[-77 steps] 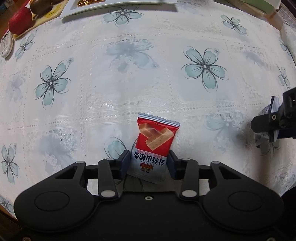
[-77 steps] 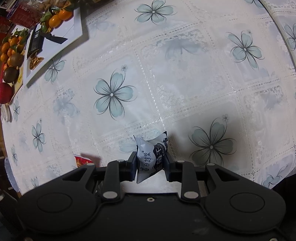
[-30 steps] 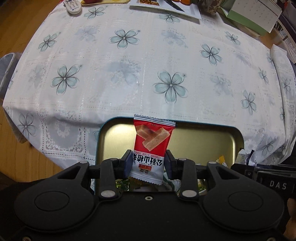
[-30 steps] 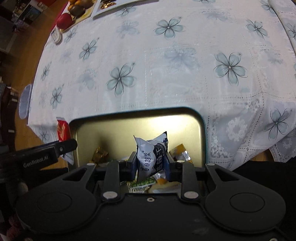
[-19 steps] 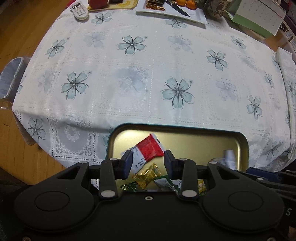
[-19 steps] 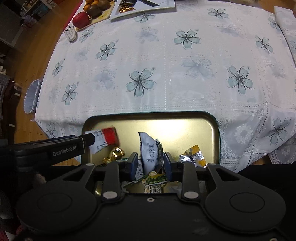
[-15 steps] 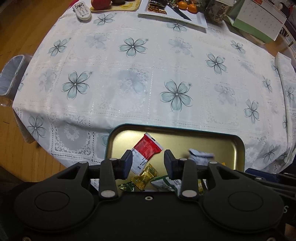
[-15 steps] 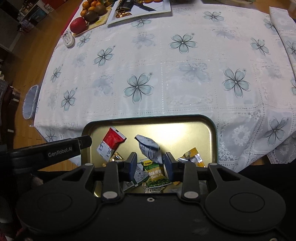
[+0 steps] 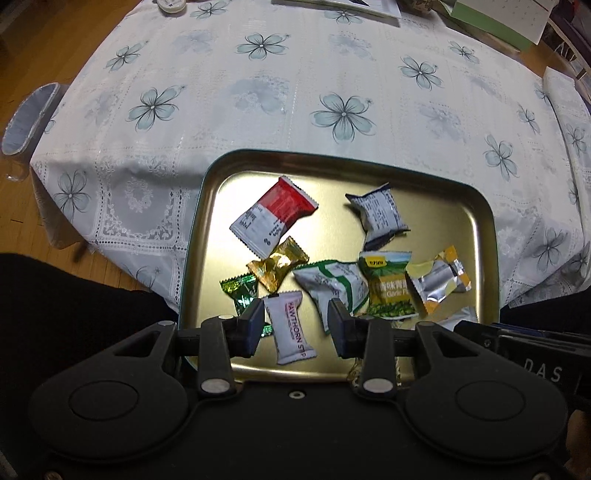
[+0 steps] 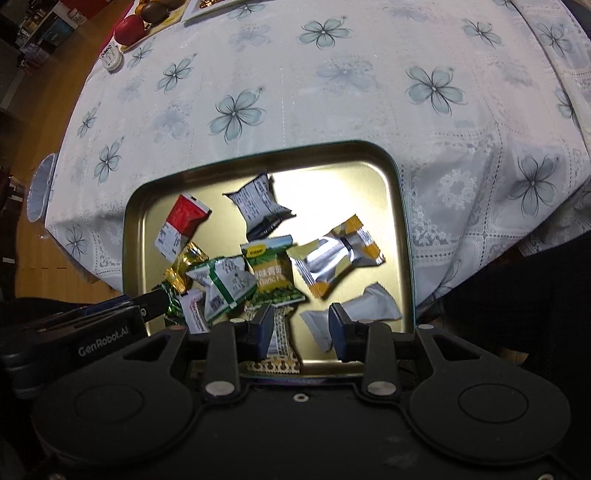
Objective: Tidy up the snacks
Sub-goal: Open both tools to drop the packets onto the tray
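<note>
A gold tin tray point(image 9: 196, 229) point(image 10: 403, 221) holds several wrapped snacks. The red and white packet point(image 9: 274, 218) point(image 10: 181, 223) lies at its far left. Beside it, further right, is the dark blue and white packet point(image 9: 380, 216) point(image 10: 258, 204). My left gripper point(image 9: 296, 328) hangs open over the tray's near edge, above a white hawthorn strip packet point(image 9: 290, 328) that lies loose below it. My right gripper point(image 10: 301, 328) is open too, with nothing pressed between its pads. A patterned packet point(image 10: 279, 334) lies in the tray under it.
The tray juts out past the near edge of a table with a white flowered cloth point(image 9: 258, 92). Wooden floor point(image 9: 33, 44) lies to the left. An apple point(image 10: 130, 28) and other fruit sit at the far corner, a green calendar point(image 9: 495, 18) at the far right.
Both grippers opened. The red packet and the blue and white packet dropped and now lie in the tray. Both views have slid back, so more of the tray shows.
</note>
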`<state>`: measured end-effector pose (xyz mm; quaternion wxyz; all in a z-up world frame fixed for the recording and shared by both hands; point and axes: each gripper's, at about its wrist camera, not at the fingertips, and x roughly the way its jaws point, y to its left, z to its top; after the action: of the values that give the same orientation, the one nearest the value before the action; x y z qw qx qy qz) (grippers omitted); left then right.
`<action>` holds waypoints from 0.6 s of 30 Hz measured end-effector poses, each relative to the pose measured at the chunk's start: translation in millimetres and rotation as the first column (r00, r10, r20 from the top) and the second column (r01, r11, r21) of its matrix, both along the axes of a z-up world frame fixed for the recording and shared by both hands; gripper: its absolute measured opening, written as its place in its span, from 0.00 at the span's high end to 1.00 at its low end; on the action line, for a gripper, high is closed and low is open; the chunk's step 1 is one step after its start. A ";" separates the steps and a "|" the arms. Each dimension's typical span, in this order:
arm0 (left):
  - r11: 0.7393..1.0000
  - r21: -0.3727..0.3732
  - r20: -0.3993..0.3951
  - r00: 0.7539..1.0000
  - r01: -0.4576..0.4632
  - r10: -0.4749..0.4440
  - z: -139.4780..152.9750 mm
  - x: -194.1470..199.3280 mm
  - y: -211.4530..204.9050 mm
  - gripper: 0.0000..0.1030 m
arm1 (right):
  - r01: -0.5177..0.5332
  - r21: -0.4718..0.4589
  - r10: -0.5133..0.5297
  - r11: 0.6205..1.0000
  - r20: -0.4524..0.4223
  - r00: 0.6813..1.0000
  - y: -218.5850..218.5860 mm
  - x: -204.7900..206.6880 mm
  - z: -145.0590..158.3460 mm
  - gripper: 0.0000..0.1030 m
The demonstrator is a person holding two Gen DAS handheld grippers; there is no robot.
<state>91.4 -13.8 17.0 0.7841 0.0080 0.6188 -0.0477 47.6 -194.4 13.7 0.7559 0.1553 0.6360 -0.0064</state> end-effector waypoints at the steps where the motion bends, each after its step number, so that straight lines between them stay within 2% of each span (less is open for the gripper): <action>1: 1.000 0.011 0.015 1.000 0.001 -0.001 -1.4 -8.1 -1.4 0.55 | 0.003 0.003 -0.003 1.000 0.003 1.000 -1.2 -6.7 -3.2 0.66; 10: 0.995 0.098 0.126 0.992 0.008 -0.020 -17.0 -65.4 -13.8 0.55 | 0.039 -0.034 -0.035 0.999 0.107 0.994 -6.1 -71.3 -26.3 0.66; 14: 0.997 0.071 0.128 0.991 0.017 -0.026 -27.5 -81.0 -12.7 0.55 | 0.032 -0.054 -0.024 0.998 0.142 0.990 -0.4 -96.7 -32.6 0.66; 18: 0.996 0.082 0.160 0.986 0.025 -0.038 -31.4 -94.9 -13.5 0.55 | 0.036 -0.059 -0.026 0.998 0.168 0.986 2.5 -113.5 -35.6 0.66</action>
<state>-3.5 -27.3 -14.4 0.8297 0.0528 0.5546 -0.0346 -65.9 -191.9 -22.0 0.8107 0.1417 0.5675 -0.0247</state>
